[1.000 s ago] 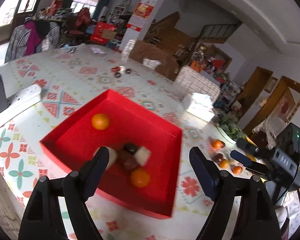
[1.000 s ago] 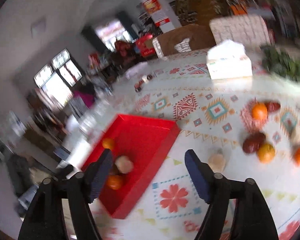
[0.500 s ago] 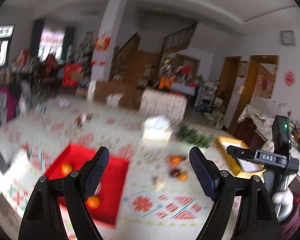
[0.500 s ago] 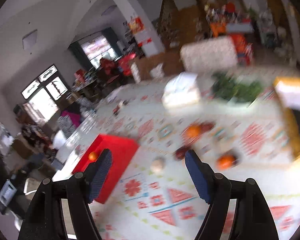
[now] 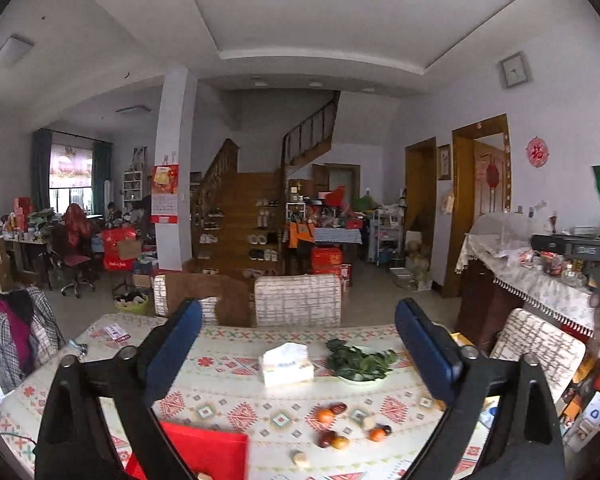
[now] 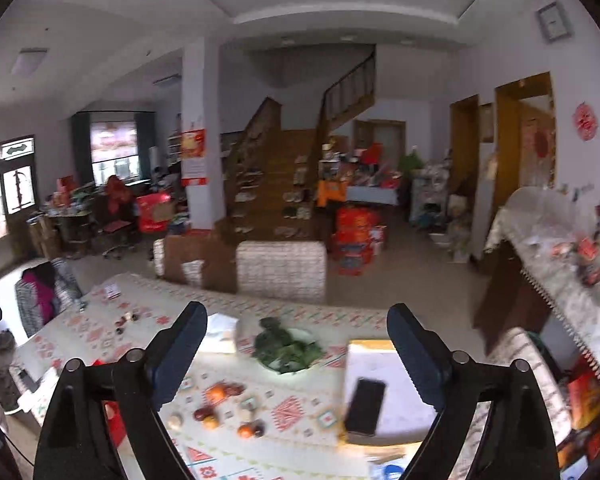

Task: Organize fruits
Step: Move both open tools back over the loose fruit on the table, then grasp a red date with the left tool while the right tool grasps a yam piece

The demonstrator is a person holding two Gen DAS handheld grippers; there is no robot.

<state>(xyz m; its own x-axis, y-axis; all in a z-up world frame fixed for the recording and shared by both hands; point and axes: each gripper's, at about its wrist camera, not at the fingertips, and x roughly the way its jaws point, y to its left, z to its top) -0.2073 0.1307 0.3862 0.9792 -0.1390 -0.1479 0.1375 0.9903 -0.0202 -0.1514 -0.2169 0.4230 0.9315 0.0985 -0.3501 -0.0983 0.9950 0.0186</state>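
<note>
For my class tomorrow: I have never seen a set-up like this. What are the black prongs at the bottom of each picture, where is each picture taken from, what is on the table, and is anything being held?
No robot is here: a person carries a two-finger gripper in each hand, each with a wide-angle camera looking along its fingers. One picture looks past the left gripper, the other past the right gripper. The black prongs with blue pads are their fingers. Both jaws are opening with nothing between them, so nothing is held. Below lies a patterned table with a red box, loose fruits, a tissue box, a plate of greens and, in the right view, a dark phone.
</note>
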